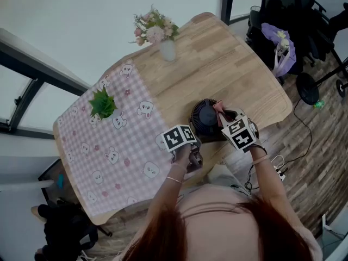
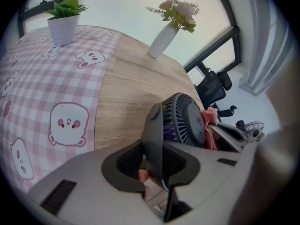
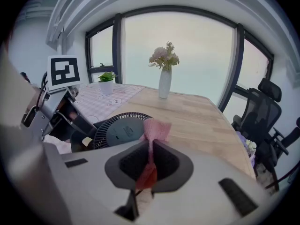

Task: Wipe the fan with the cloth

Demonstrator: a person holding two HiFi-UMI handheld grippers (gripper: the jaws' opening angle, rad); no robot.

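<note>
A wooden table (image 1: 217,64) carries a pink checked tablecloth (image 1: 109,151) toward 8 o'clock. On it stands a potted plant (image 1: 102,103). A flower vase (image 1: 157,34) stands at 12 o'clock and a black chair (image 1: 293,15) at 2 o'clock.

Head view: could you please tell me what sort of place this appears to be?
Probably an office or studio room. A wooden table stands by tall windows, a black office chair sits beside it, and a vase of flowers decorates the top.

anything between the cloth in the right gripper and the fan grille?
Nothing visible. The cloth, pinched in the right gripper, sits right at the front grille of the fan, with no object between them. The left gripper is clamped on the stand at the other side, out of that path.
</note>
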